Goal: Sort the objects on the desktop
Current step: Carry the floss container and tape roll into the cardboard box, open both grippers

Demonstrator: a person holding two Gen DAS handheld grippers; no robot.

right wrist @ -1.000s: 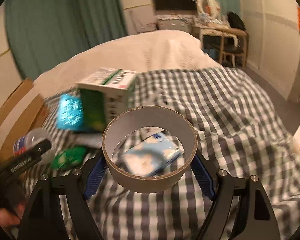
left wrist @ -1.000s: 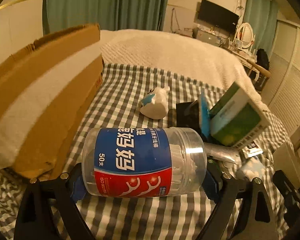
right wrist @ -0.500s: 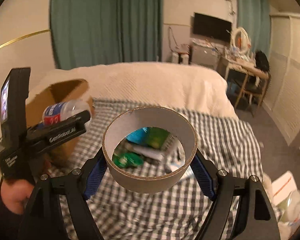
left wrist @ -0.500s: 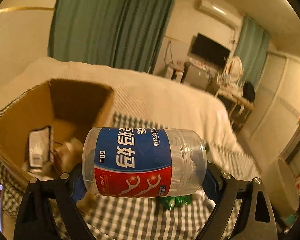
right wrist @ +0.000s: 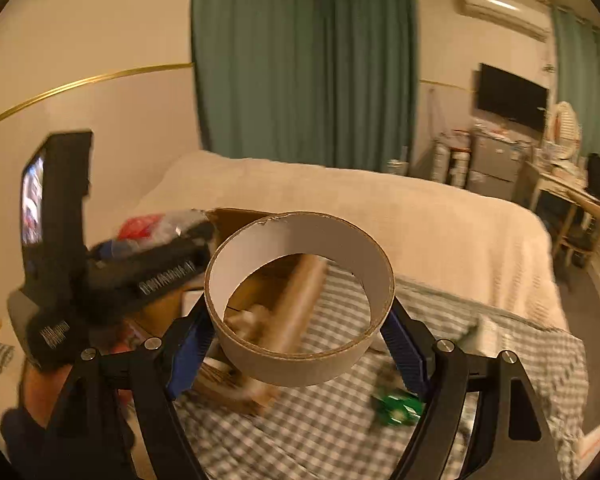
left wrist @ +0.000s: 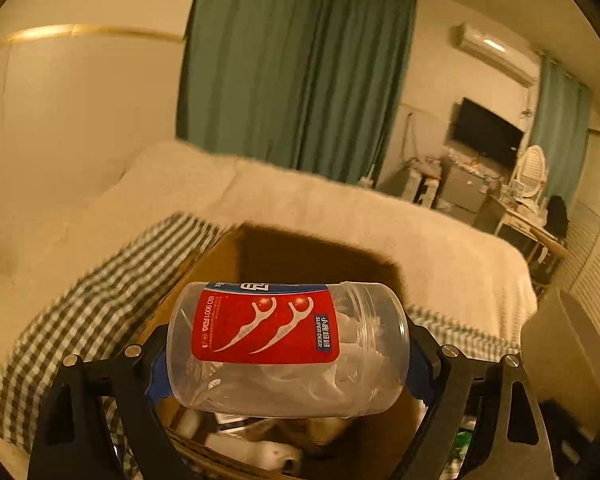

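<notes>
My left gripper [left wrist: 288,352] is shut on a clear floss-pick jar [left wrist: 284,344] with a red and blue label, lying sideways between the pads. It hangs over the open cardboard box [left wrist: 300,252], which holds several small items. My right gripper [right wrist: 298,332] is shut on a cardboard tape ring [right wrist: 300,304], held above the checked cloth just right of the box [right wrist: 236,216]. The left gripper with the jar [right wrist: 144,226] also shows in the right wrist view, at the left over the box.
The checked cloth [right wrist: 500,360] covers the bed, with a cream blanket [right wrist: 380,208] behind. A green packet [right wrist: 396,406] lies on the cloth at the right. The tape ring [left wrist: 568,360] looms at the right in the left wrist view. A hand [right wrist: 40,384] holds the left gripper.
My left gripper has swung from the cloth to over the open box, and the jar has rolled in its grip. My right gripper has moved left toward the box with the ring.
</notes>
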